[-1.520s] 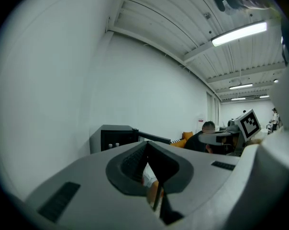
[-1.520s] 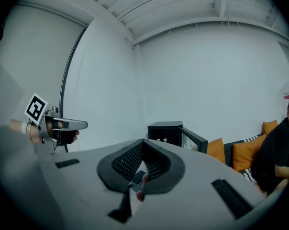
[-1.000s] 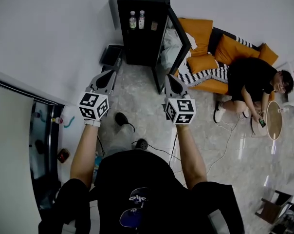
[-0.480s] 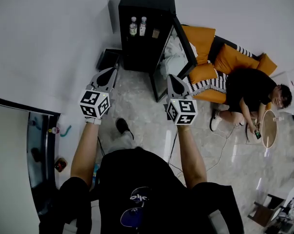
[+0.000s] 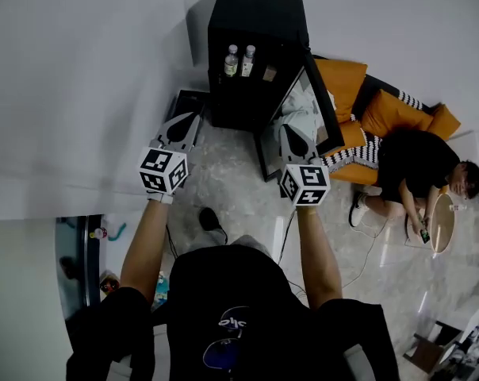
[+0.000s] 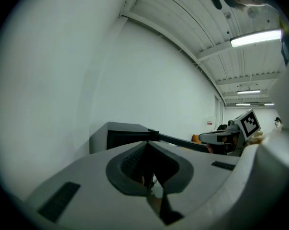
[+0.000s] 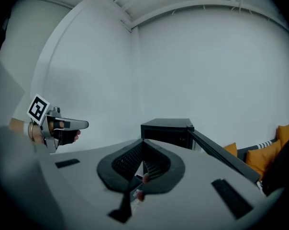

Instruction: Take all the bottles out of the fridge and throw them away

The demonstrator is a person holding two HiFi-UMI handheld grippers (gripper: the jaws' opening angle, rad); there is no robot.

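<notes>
You look to be on the approach: the fridge point(image 5: 255, 22) stands ahead with its door point(image 5: 307, 109) open, well apart from both grippers. Two bottles point(image 5: 231, 60) stand upright side by side on its upper shelf. Your left gripper point(image 5: 192, 119) and right gripper point(image 5: 286, 129) have their fingers together, holding nothing. Next, close in, part one pair of fingers and take a bottle.

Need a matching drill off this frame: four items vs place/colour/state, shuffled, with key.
Items:
1. fridge door
2. bottles
3. cushions
4. right gripper

Descriptions:
A. orange
B. shut
C. swung open
D. standing inside the fridge

Pairs: 1-C, 2-D, 3-A, 4-B
</notes>
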